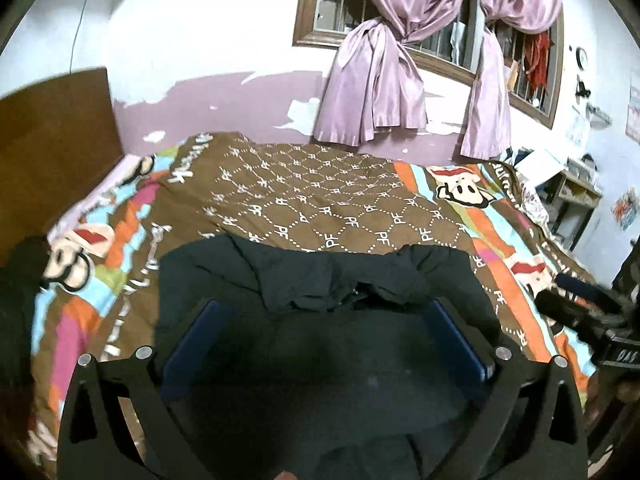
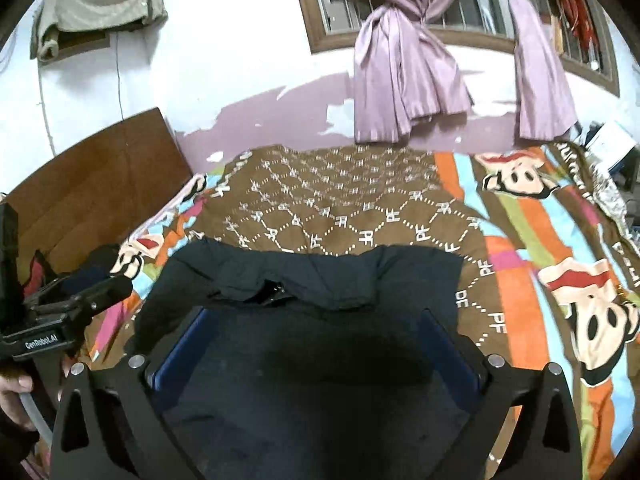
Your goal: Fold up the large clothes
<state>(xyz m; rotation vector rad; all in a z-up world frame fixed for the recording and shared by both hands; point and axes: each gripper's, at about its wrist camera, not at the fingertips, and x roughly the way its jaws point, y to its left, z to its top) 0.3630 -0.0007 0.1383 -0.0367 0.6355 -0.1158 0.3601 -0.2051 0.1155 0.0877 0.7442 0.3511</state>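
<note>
A black garment [image 1: 320, 264] lies spread on the bed's patterned brown cover [image 1: 320, 184], its far edge bunched into folds. My left gripper [image 1: 328, 312] hovers above the garment, open, and its blue-padded fingers [image 1: 208, 320] hold nothing. In the right wrist view the same black garment [image 2: 320, 272] lies below my right gripper [image 2: 316, 316], which is also open and empty. The right gripper [image 1: 580, 312] shows at the right edge of the left view. The left gripper [image 2: 68, 308] shows at the left edge of the right view, held by a hand [image 2: 12, 384].
A wooden headboard [image 2: 100, 184] stands to the left, with a dark pile of clothes [image 1: 24, 272] beside it. Purple curtains [image 1: 376, 80] hang over a barred window behind the bed. A shelf [image 1: 576, 196] stands at the far right. A beige cloth [image 2: 100, 8] hangs on the wall.
</note>
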